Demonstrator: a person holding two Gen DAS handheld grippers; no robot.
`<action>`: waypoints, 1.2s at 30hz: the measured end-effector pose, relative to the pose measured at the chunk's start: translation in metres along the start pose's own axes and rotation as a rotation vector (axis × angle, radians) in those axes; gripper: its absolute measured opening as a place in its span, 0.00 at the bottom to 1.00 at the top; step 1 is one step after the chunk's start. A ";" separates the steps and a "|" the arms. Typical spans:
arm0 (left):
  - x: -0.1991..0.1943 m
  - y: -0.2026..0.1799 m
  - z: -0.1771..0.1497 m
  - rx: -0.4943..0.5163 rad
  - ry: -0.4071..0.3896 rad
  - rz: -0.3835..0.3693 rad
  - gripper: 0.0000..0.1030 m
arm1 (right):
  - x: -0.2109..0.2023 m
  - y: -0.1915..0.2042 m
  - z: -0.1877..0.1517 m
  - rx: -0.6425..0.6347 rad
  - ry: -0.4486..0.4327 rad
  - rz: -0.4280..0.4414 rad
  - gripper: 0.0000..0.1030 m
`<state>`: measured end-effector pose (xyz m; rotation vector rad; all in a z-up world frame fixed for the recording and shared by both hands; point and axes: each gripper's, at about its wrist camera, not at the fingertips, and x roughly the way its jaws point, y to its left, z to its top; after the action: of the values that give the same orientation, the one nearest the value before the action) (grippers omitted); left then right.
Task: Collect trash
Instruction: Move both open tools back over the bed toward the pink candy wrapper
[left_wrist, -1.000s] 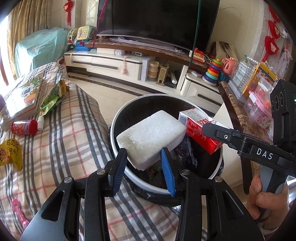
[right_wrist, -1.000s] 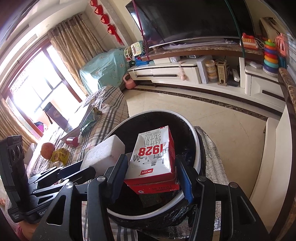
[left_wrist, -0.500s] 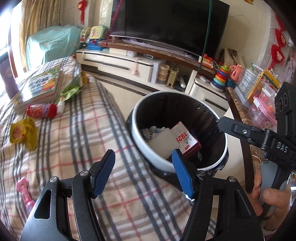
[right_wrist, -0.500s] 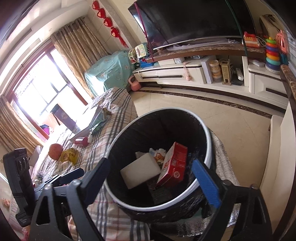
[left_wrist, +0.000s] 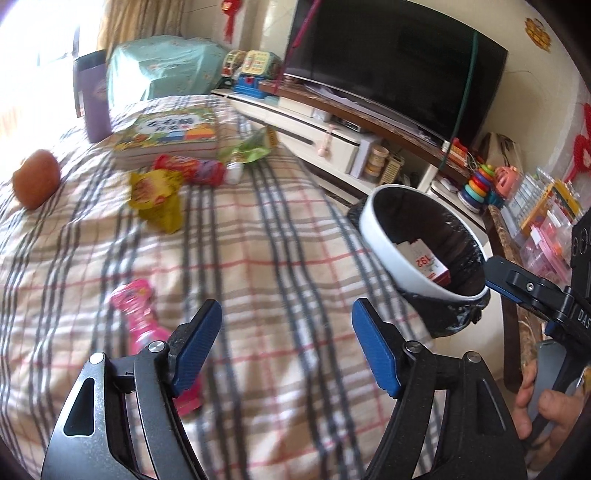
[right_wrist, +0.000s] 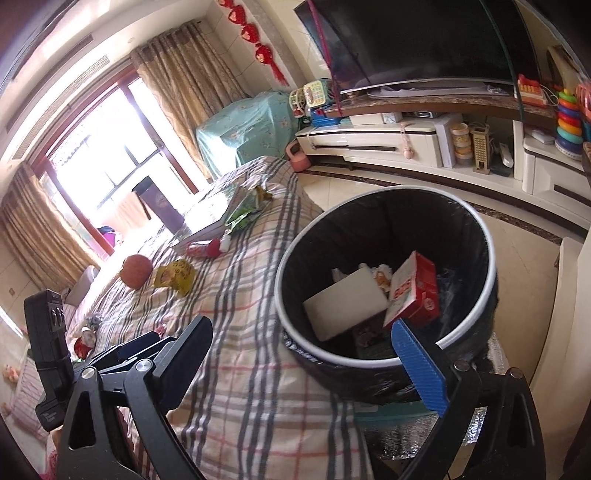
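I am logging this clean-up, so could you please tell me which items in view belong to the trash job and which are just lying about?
Job:
- trash bin
- white foam block and red carton, inside the bin
- yellow wrapper
- green wrapper
- pink packet

Lying about:
- picture book
- orange ball
- stacking rings toy
- television

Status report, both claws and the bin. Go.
Left claw open, empty, over the plaid blanket. Right claw open, empty, at the bin. White block and red carton in the bin. Pink wrapper nearest, path clear.
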<state>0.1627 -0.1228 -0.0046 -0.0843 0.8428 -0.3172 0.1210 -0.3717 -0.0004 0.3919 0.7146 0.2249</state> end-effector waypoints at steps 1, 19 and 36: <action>-0.002 0.008 -0.002 -0.017 0.000 0.011 0.73 | 0.002 0.006 -0.002 -0.009 0.004 0.006 0.96; -0.036 0.114 -0.032 -0.215 -0.033 0.125 0.78 | 0.044 0.099 -0.049 -0.209 0.097 0.134 0.96; -0.013 0.080 -0.038 -0.094 0.041 0.058 0.79 | 0.058 0.093 -0.044 -0.179 0.110 0.074 0.96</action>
<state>0.1455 -0.0410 -0.0362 -0.1416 0.8991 -0.2253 0.1277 -0.2565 -0.0260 0.2360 0.7819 0.3795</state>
